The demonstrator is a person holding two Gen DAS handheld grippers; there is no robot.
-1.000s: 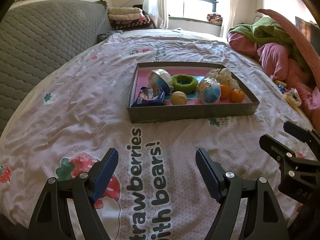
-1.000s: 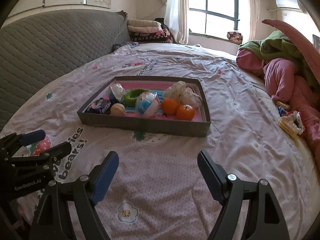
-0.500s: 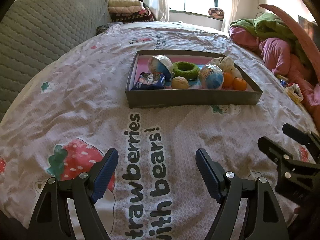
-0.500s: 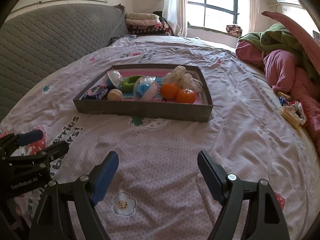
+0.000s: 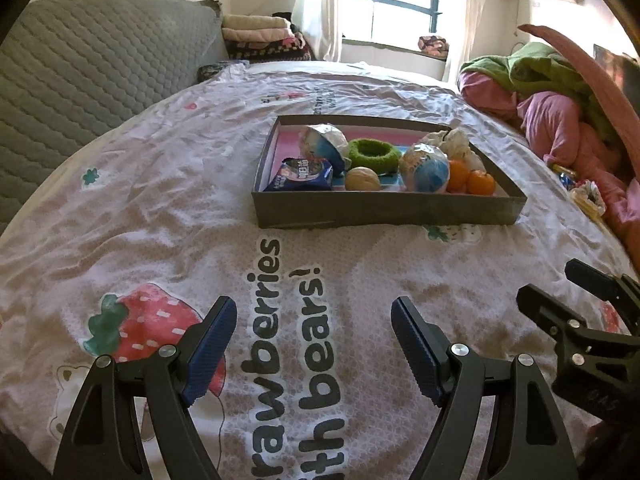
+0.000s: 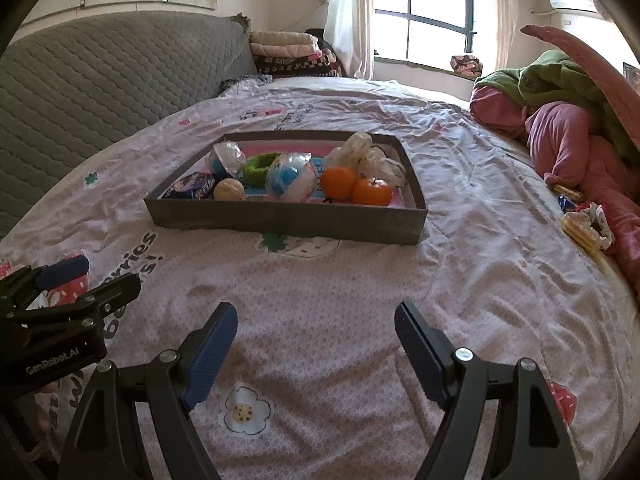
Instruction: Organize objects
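Left tool point(image 5: 312, 320) hung wide open and empty over the bed point(image 5: 120, 208), above the printed lettering. Ahead of it sat a gray tray point(image 5: 384, 210) holding a blue snack packet point(image 5: 302, 174), walnut point(image 5: 362, 179), green ring point(image 5: 374, 153), two wrapped balls, two oranges point(image 5: 470, 178). Right tool point(image 5: 560, 296) showed to its right, also empty. Pink and green bedding point(image 5: 560, 112) was piled far right.

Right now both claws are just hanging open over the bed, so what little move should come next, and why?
Probably ease the right gripper forward toward the tray and its two oranges. Both it and the left gripper are open and empty, short of the tray, with only bedsheet between the fingers. The oranges sit on the tray's right side.
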